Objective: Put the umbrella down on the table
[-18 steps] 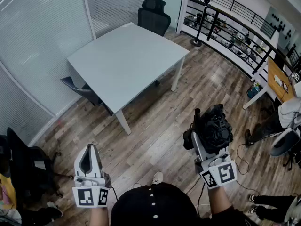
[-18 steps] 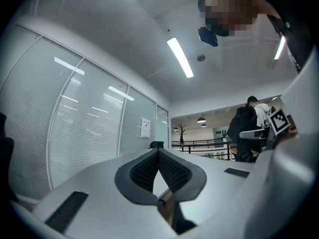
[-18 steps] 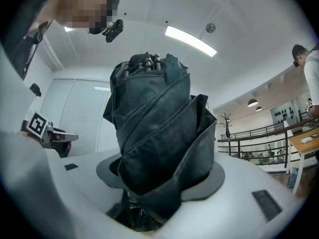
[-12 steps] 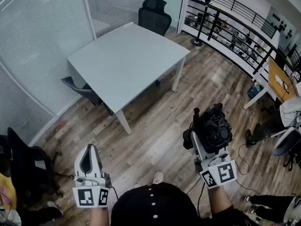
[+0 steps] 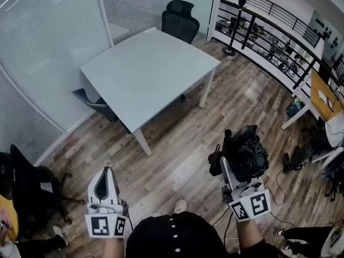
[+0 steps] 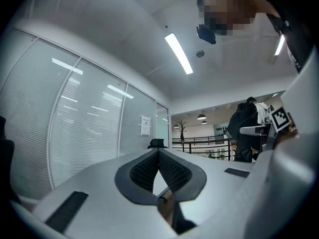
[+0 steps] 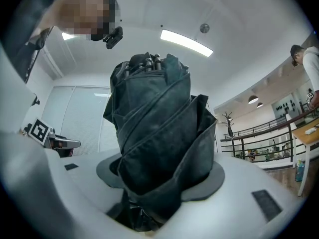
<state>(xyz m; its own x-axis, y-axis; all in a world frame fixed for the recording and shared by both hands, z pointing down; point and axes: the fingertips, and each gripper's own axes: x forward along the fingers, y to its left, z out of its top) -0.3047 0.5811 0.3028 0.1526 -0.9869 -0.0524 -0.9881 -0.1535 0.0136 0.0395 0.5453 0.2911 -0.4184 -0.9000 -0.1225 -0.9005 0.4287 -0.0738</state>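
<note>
A folded black umbrella [image 7: 157, 128] sits clamped between the jaws of the right gripper [image 5: 232, 168], its bundled fabric bulging out past the pads on both sides. The left gripper [image 6: 158, 153], well apart from it, has its jaws pressed together on nothing. A white table [image 5: 145, 74] stands ahead of both grippers, across wooden floor [image 5: 177, 138]

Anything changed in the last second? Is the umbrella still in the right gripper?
Almost nothing. The whole head view slid slightly down and right: the camera shifted, not the things. The right gripper still clamps the folded black fabric umbrella, short of the pale grey square table. The left gripper stays shut and empty.
</note>
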